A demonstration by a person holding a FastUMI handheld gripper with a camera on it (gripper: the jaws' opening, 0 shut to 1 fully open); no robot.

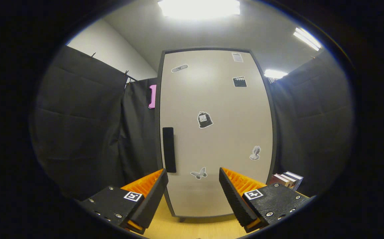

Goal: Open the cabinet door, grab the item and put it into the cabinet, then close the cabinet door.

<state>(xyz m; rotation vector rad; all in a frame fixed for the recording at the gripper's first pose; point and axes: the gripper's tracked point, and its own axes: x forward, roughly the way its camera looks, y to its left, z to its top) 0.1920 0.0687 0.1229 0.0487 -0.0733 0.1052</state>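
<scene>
**Gripper open, facing the shut cabinet**

I am holding the gripper (pixel 193 179) level and pointing it straight at the cabinet door (pixel 215 132). It looks a little upward, so I can see the ceiling lights above the cabinet.

The cabinet stands tall, with its long side going up and down. Its door is shut and its flat front faces me. A dark handle (pixel 169 150) runs up and down near the door's left edge. There are small stickers on the door, and a butterfly sticker (pixel 199 173) sits just ahead of the gap between my two fingers.

The two fingers are wide apart. They hold nothing and touch nothing. The door is beyond them, not touching.

Some books (pixel 286 180) stand on the wooden table (pixel 192 229) to the right of the cabinet, just past my right finger.
</scene>
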